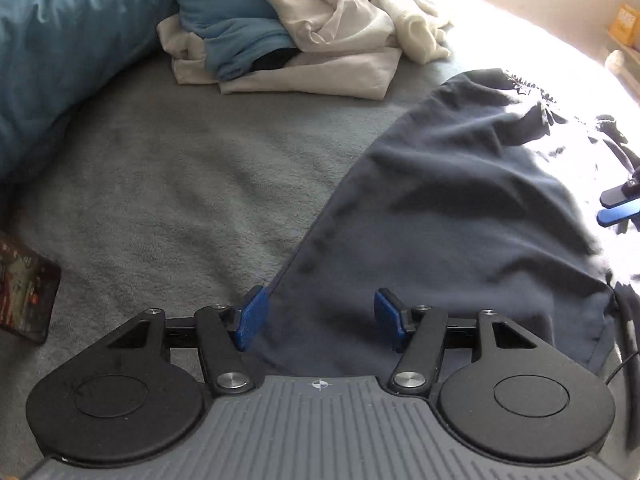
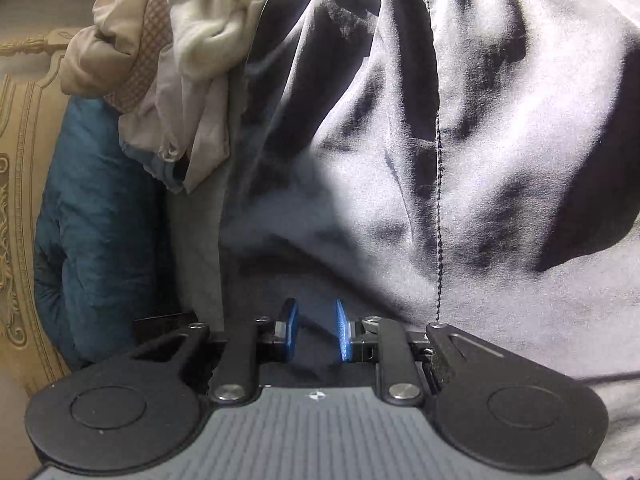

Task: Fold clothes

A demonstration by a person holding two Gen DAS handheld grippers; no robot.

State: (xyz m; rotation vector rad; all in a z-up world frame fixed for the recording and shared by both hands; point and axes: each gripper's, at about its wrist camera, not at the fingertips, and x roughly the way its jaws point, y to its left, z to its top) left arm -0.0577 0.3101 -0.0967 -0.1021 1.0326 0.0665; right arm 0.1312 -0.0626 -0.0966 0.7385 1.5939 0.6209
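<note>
Grey fleece blanket (image 1: 168,184) covering a bed, sunlit at far right; serves as the folding surface. All places below are given relative to the dark garment.

Item 1: book or case (image 1: 26,288), well left of the garment, at the frame edge.
Item 2: blue duvet (image 1: 60,40), far left and beyond.
Item 3: pile of unfolded laundry (image 1: 304,28), cream, white and blue, beyond the garment's upper left; probably awaiting its turn.
Item 4: dark garment (image 1: 460,216), navy, laid out nearly flat on the blanket, with a stitched seam (image 2: 439,200) and some wrinkles; likely spread for a first fold.
Item 5: left gripper (image 1: 320,316), at the garment's near edge, fingers wide apart with cloth lying between them, nothing clamped; seemingly placed to take that edge.
Item 6: right gripper (image 2: 316,330), over the garment's far right part, fingers parted by a narrow gap with dark cloth between; whether it pinches the fabric cannot be told.
</note>
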